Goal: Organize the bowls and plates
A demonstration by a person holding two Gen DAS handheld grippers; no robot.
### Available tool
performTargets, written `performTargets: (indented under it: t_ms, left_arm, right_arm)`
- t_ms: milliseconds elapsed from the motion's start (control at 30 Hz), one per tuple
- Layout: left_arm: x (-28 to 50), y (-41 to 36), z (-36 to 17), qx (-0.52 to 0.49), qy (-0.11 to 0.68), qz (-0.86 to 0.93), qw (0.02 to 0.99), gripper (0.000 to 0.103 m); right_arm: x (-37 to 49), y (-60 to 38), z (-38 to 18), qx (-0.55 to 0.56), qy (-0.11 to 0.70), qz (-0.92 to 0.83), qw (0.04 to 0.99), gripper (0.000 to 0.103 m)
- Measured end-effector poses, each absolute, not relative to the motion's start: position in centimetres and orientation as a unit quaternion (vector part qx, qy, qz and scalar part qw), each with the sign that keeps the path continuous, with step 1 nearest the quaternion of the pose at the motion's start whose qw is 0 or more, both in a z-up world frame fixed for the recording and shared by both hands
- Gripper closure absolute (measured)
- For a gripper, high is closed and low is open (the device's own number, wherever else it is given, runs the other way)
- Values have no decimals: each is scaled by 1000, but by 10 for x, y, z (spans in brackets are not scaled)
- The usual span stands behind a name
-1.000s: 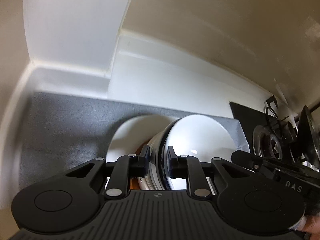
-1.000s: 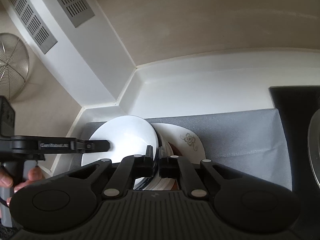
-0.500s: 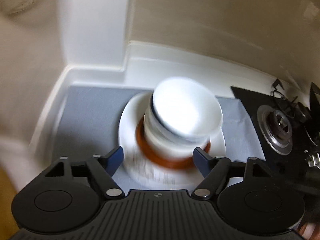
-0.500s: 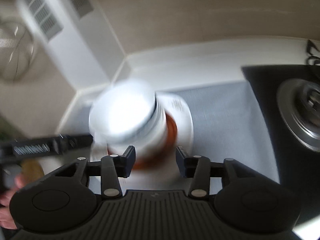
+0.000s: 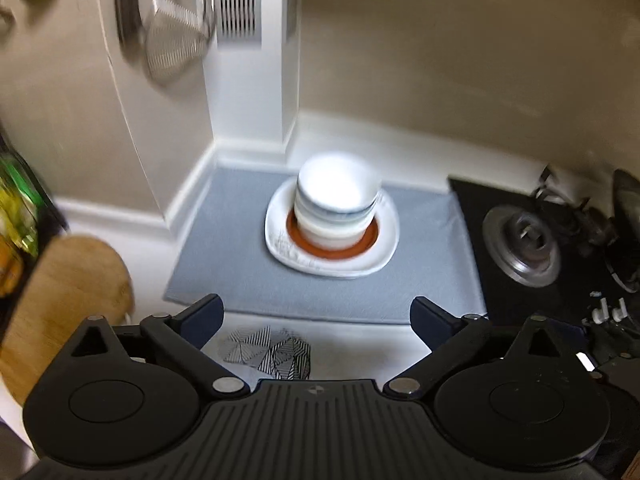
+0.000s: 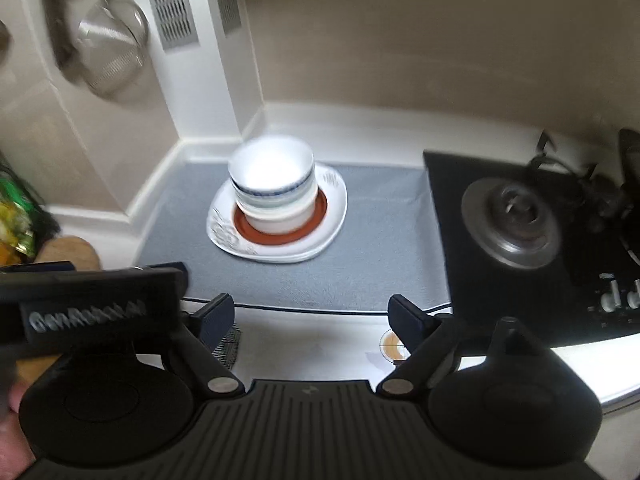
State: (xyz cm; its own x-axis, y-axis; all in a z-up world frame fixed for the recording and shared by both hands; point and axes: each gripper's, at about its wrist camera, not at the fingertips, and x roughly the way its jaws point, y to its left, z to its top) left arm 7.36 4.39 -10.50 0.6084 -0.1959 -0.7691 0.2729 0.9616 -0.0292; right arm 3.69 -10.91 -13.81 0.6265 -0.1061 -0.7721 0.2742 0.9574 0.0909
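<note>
Bowls (image 5: 336, 204) on plates (image 5: 376, 264), stove burner (image 5: 520, 244) beside

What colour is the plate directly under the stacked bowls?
Reddish-brown plate, resting on a white patterned plate; clearest in the right wrist view.

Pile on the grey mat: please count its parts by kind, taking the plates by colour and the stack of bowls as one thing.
White patterned plate: 1
Orange-brown plate: 1
Stack of bowls: 1 (blur hides how many bowls)
Total: 3
</note>
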Motion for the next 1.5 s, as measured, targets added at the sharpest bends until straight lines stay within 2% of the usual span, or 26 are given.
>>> performTargets:
  t_ms: [300, 367, 500, 933, 1500]
  left_arm:
    - [1, 24, -8, 76, 386, -101, 914, 0]
    - [-14, 19, 7, 84, 373, -91, 920, 0]
    - [-38, 15, 27, 90, 366, -86, 922, 0]
    - [-77, 13, 36, 93, 365, -71, 923, 0]
    - [-91, 10, 32, 101, 375, -83, 918, 0]
  right_arm:
    - [-31, -121, -49, 119, 393, -72, 909, 12]
    - [-44, -121, -34, 111, 382, -78, 914, 4]
    - [-64, -123, -15, 106, 376, -86, 917, 1]
    - [-102, -117, -7, 115, 374, -83, 916, 1]
    - [-120, -117, -10, 111, 382, -85, 913, 1]
